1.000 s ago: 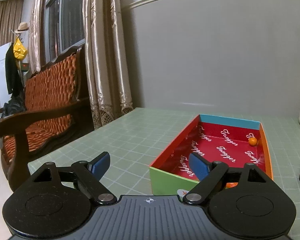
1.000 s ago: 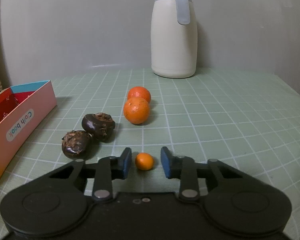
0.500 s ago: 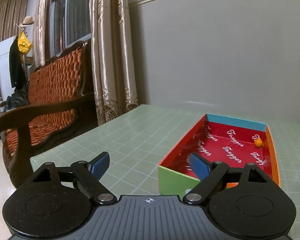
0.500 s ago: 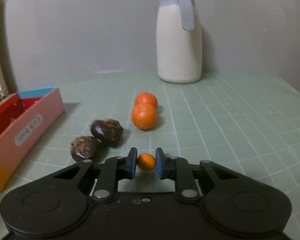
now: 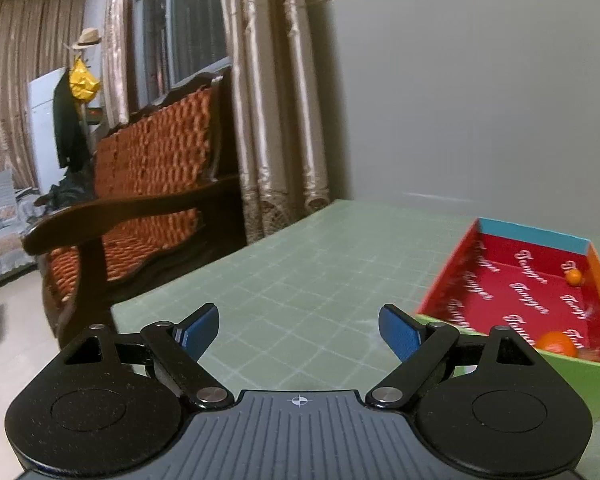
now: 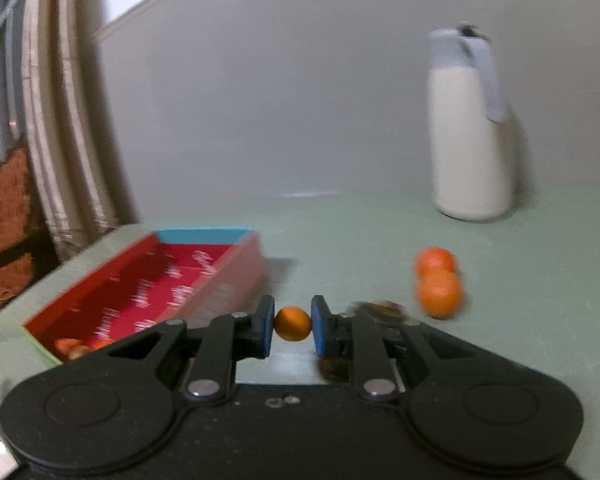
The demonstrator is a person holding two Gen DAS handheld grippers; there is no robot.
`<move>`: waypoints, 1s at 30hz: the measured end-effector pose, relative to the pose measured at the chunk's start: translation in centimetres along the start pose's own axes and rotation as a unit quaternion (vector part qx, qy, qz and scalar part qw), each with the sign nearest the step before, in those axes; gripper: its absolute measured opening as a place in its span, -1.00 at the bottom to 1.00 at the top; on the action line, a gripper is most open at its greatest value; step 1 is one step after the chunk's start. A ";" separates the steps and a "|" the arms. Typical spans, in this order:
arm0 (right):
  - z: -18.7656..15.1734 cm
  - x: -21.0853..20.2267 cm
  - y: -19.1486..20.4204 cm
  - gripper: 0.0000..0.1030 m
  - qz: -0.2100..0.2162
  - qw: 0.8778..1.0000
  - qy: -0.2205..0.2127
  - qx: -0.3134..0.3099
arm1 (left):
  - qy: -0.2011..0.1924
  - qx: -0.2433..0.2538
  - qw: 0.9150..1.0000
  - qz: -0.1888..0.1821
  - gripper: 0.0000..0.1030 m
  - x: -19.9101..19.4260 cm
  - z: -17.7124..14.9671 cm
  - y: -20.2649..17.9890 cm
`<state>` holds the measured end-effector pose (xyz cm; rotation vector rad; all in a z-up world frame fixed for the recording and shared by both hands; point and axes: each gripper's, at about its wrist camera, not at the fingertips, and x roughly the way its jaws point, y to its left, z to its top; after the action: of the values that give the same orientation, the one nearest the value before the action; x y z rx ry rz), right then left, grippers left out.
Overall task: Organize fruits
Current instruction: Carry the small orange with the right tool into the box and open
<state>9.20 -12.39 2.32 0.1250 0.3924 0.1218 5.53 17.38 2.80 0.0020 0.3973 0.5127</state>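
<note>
My right gripper (image 6: 293,325) is shut on a small orange kumquat (image 6: 292,323) and holds it above the table, just right of the red-lined box (image 6: 148,288). Two oranges (image 6: 438,292) lie on the table to the right. Two dark brown fruits (image 6: 380,307) are partly hidden behind the right fingers. My left gripper (image 5: 298,326) is open and empty over the green mat, left of the same box (image 5: 520,292). The box holds a small kumquat (image 5: 573,276) at its far end and an orange (image 5: 556,343) near the front wall.
A cream thermos jug (image 6: 472,132) stands at the back right by the grey wall. A wooden sofa with orange cushions (image 5: 140,200) and curtains (image 5: 276,100) stand beyond the table's left edge. The table carries a green grid mat (image 5: 300,272).
My right gripper closed on the kumquat, lifted it and swung left toward the box. My left gripper swung left, so the box slid to the right of its view.
</note>
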 end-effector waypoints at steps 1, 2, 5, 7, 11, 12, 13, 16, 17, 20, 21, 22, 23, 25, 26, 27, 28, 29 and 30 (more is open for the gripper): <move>0.1 0.1 0.6 -0.65 0.013 1.000 -0.004 -0.004 | 0.001 -0.002 1.000 0.003 0.69 0.0 0.0 0.4; 0.3 0.2 1.3 -0.64 0.026 1.000 -0.006 -0.008 | 0.001 -0.003 1.000 0.007 0.69 0.1 0.0 0.9; 0.5 0.6 3.0 -0.64 0.059 0.998 -0.005 -0.013 | 0.006 -0.010 1.000 0.017 0.69 0.3 -0.2 2.1; 0.6 1.0 4.2 -0.65 0.076 0.997 -0.005 -0.021 | 0.011 -0.015 1.000 0.021 0.69 0.5 -0.2 2.8; 0.9 2.0 6.8 -0.64 0.103 0.994 0.000 -0.046 | 0.015 -0.021 0.999 0.028 0.69 0.8 -0.5 3.7; 0.8 2.2 7.3 -0.64 0.107 0.993 0.002 -0.052 | 0.015 -0.021 0.999 0.030 0.69 0.8 -0.5 3.9; 0.8 2.4 7.9 -0.64 0.111 0.992 0.004 -0.058 | 0.015 -0.020 0.999 0.031 0.70 0.8 -0.6 4.0; 0.4 3.2 9.1 -0.64 0.120 0.990 0.014 -0.069 | 0.015 -0.018 0.999 0.034 0.70 0.9 -0.7 4.5; 0.3 3.4 9.4 -0.64 0.123 0.990 0.018 -0.071 | 0.015 -0.017 0.999 0.036 0.70 0.9 -0.8 4.6; -0.1 3.7 9.7 -0.64 0.125 0.989 0.023 -0.072 | 0.016 -0.018 0.999 0.039 0.70 1.0 -0.9 4.9; -0.2 3.8 9.8 -0.64 0.125 0.989 0.024 -0.072 | 0.017 -0.019 0.999 0.039 0.70 1.0 -0.9 5.0; -0.3 3.8 9.8 -0.64 0.125 0.989 0.026 -0.071 | 0.018 -0.019 0.999 0.039 0.70 1.0 -0.9 5.1; -0.4 3.9 9.9 -0.64 0.125 0.989 0.028 -0.070 | 0.019 -0.019 0.999 0.039 0.70 1.1 -0.9 5.1; -0.5 4.2 10.0 -0.64 0.126 0.989 0.033 -0.070 | 0.020 -0.018 0.999 0.038 0.70 1.1 -0.9 5.0; -0.6 4.3 10.0 -0.64 0.127 0.989 0.036 -0.070 | 0.019 -0.018 0.999 0.037 0.70 1.0 -0.9 4.9; -0.7 4.3 10.0 -0.56 0.128 0.989 0.038 -0.070 | 0.019 -0.018 0.999 0.037 0.70 1.0 -0.8 4.9; -0.7 4.3 10.0 -0.52 0.129 0.988 0.039 -0.069 | 0.018 -0.018 0.999 0.036 0.70 1.0 -0.8 4.8; -0.7 4.3 10.0 -0.51 0.128 0.989 0.037 -0.069 | 0.018 -0.018 0.999 0.035 0.70 1.0 -0.8 4.7; -0.7 4.2 9.9 -0.47 0.126 0.989 0.035 -0.069 | 0.018 -0.017 0.999 0.034 0.70 1.0 -0.8 4.7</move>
<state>11.86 -1.94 1.54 0.0341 0.4357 0.4029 3.78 21.88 2.19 -0.0272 0.4250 0.5882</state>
